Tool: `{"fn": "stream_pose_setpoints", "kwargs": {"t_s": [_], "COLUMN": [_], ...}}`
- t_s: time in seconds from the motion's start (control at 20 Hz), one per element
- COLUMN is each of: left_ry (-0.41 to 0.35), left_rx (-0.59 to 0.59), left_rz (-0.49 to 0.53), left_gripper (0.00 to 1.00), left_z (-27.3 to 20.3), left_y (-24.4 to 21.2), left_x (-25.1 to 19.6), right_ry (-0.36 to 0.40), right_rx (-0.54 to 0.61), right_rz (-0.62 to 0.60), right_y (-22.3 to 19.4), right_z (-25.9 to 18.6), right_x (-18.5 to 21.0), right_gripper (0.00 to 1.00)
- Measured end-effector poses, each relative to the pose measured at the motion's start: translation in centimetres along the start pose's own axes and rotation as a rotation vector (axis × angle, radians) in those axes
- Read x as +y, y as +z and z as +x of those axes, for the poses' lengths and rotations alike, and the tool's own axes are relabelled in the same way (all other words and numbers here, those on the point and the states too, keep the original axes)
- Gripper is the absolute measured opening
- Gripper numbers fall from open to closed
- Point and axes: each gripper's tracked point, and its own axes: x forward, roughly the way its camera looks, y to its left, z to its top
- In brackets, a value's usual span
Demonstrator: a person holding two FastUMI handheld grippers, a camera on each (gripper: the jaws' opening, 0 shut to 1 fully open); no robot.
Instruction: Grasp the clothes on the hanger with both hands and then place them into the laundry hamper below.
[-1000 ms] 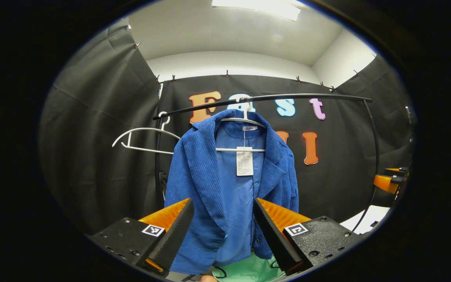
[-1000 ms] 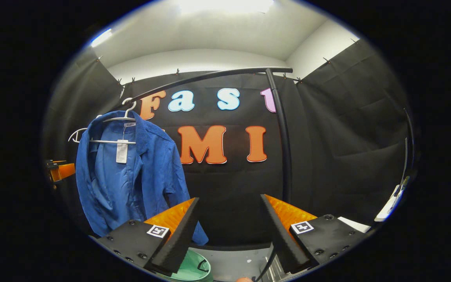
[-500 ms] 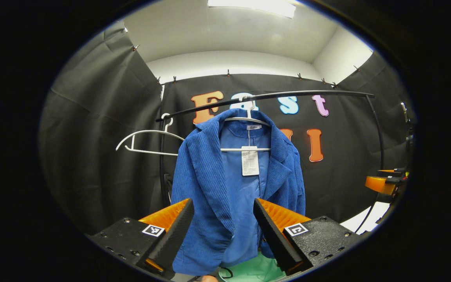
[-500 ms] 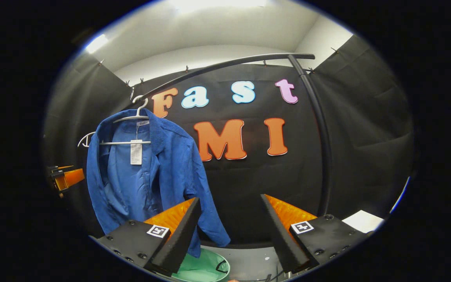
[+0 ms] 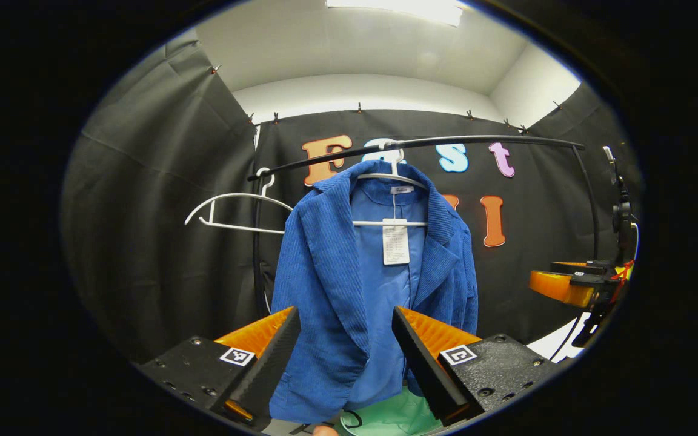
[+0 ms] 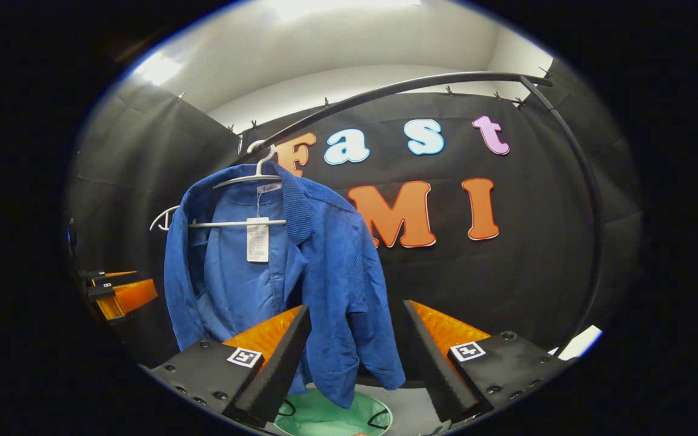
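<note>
Blue jacket, hanging open on a white hanger from the black rail. Green hamper right below it, maybe partly hidden. Left gripper facing the jacket, fingers wide apart, holding nothing. Right gripper near the sleeve, fingers apart too. Second white hanger bare beside it.

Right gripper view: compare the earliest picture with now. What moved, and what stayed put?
The right gripper swung toward the blue corduroy jacket, now nearer centre. Nothing was grasped; both grippers stay open. The jacket still hangs on its white hanger above the green hamper.
</note>
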Motion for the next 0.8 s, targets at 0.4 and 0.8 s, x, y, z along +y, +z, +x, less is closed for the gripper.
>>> {"fn": "stream_pose_setpoints", "kwargs": {"t_s": [0.4,0.8], "left_ry": [0.042,0.076], "left_rx": [0.006,0.010], "left_rz": [-0.038,-0.013], "left_gripper": [0.96,0.96], "left_z": [0.1,0.2], "left_y": [0.0,0.0], "left_x": [0.6,1.0], "right_ry": [0.098,0.072], "right_rx": [0.037,0.070], "right_rz": [0.047,-0.013], "right_y": [-0.8,-1.7], "right_z": [6.6,12.8], "right_x": [5.5,6.6], "right_gripper": [0.89,0.89]}}
